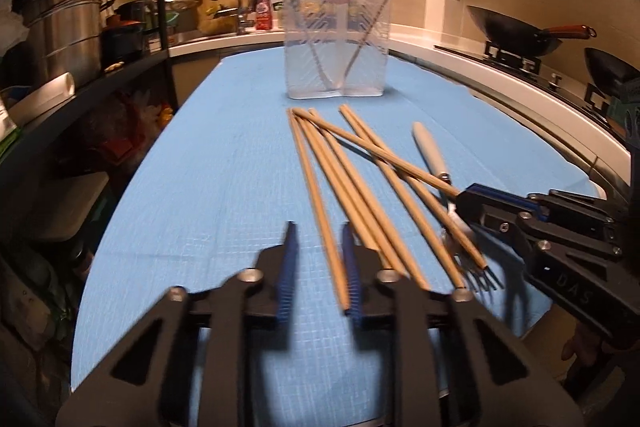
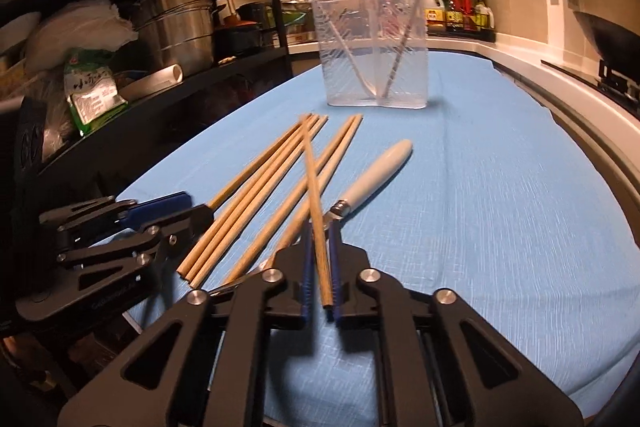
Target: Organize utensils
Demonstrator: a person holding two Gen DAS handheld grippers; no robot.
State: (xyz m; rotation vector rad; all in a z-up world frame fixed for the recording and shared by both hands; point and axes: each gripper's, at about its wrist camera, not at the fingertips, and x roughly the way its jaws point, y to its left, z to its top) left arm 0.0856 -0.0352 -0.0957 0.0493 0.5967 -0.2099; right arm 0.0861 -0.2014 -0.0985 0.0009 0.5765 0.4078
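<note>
Blue woven cloth (image 2: pixel 500 187) under round wooden chopsticks (image 2: pixel 256 203); right tongs (image 2: pixel 320 279) pinch one

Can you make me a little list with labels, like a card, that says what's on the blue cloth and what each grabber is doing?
surface: blue cloth over the counter
holder: clear plastic two-compartment container, upright at the far end, one utensil leaning in each side
loose pile: light wooden chopsticks lying crossed on the cloth
fork: metal fork with a pale grey handle, lying beside the chopsticks
right gripper: jaws closed on one wooden chopstick, its far end over the pile
left gripper: jaws apart, around the near end of a chopstick, not gripping
</note>
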